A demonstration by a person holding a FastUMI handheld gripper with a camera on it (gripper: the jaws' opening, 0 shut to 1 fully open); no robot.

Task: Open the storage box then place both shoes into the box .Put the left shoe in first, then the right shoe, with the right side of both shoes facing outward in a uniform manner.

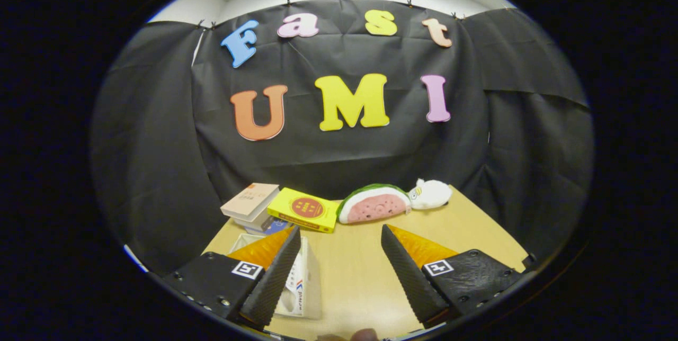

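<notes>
My gripper (339, 229) is open, its two black ribbed fingers with orange backs spread wide above a light wooden table (360, 277), with nothing between them. A white box (306, 283) stands on the table right beside the left finger (275, 272), which hides most of it. I cannot tell whether its lid is open or what it holds. Bare tabletop lies between the fingers and just ahead of them.
Along the table's far edge, beyond the fingers, lie a stack of pale books (250, 200), a flat yellow box (304, 208), a watermelon-slice plush (373, 204) and a small white plush toy (430, 194). The black cloth wall hangs close behind them.
</notes>
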